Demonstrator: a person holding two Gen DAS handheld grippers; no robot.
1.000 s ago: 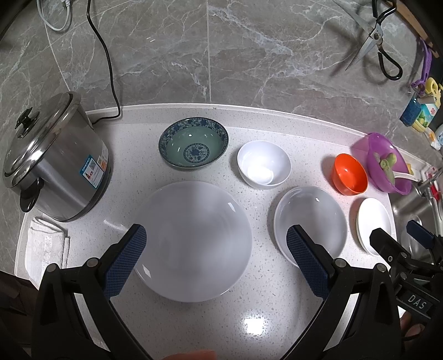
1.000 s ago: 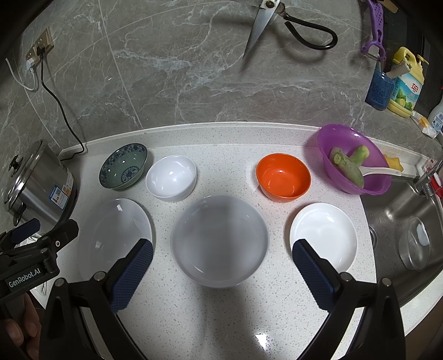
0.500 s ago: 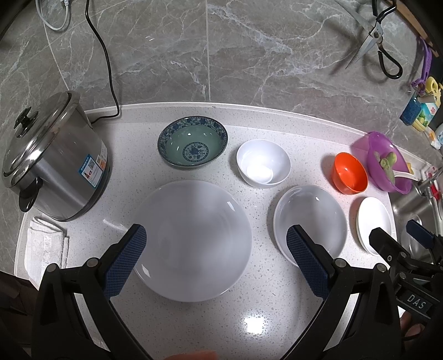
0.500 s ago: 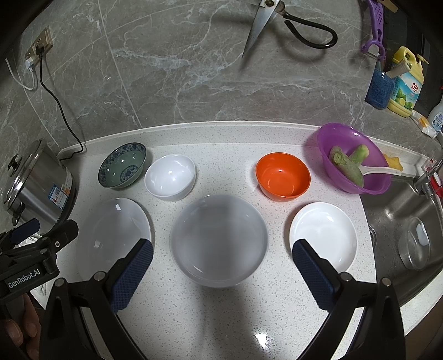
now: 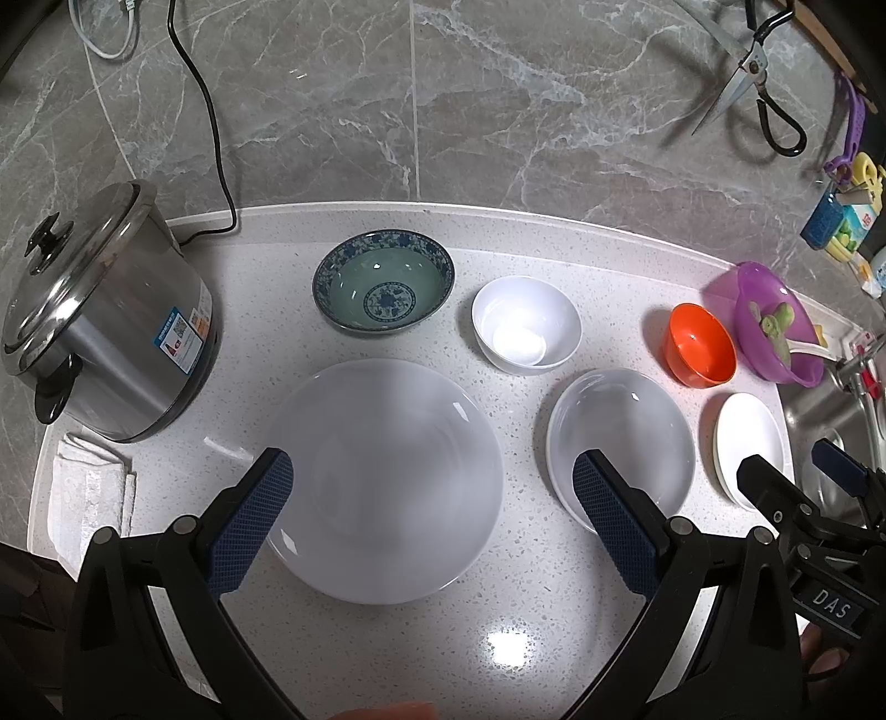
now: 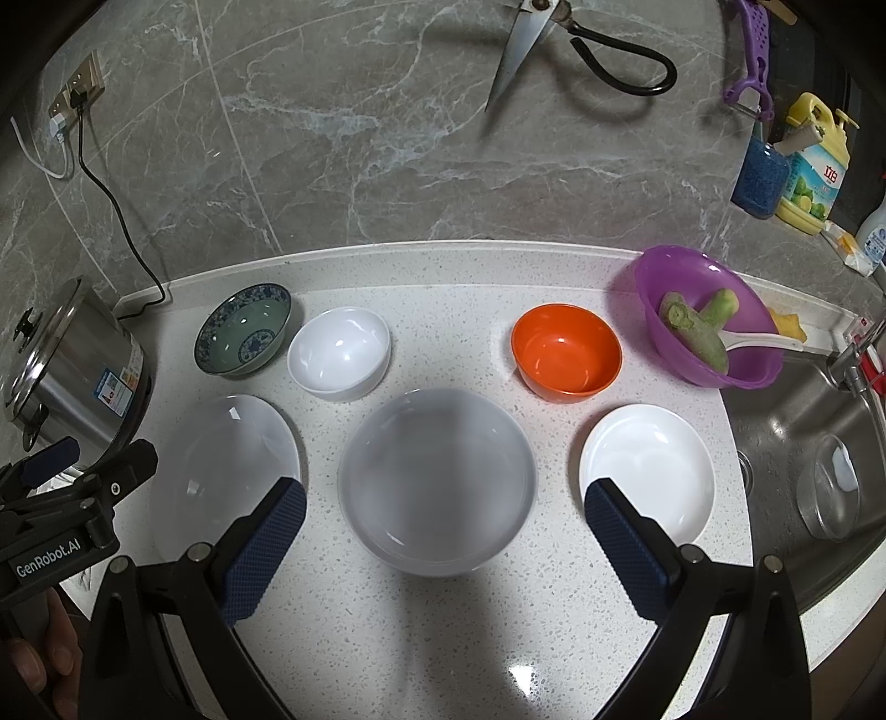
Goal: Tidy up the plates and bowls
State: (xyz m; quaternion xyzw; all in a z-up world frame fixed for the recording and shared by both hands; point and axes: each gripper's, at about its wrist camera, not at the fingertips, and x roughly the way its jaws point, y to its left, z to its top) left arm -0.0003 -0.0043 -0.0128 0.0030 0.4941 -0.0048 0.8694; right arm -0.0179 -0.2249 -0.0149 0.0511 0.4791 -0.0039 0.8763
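Note:
A large white plate lies on the counter at the left, a medium deep white plate in the middle, a small white plate at the right. Behind them stand a blue-patterned bowl, a white bowl and an orange bowl. My left gripper is open and empty above the large plate. My right gripper is open and empty above the medium plate.
A steel cooker and a folded white cloth sit at the far left. A purple bowl with vegetables and a spoon stands by the sink. Scissors hang on the wall.
Both views have shifted very slightly; the dishes have not moved and both grippers stay open.

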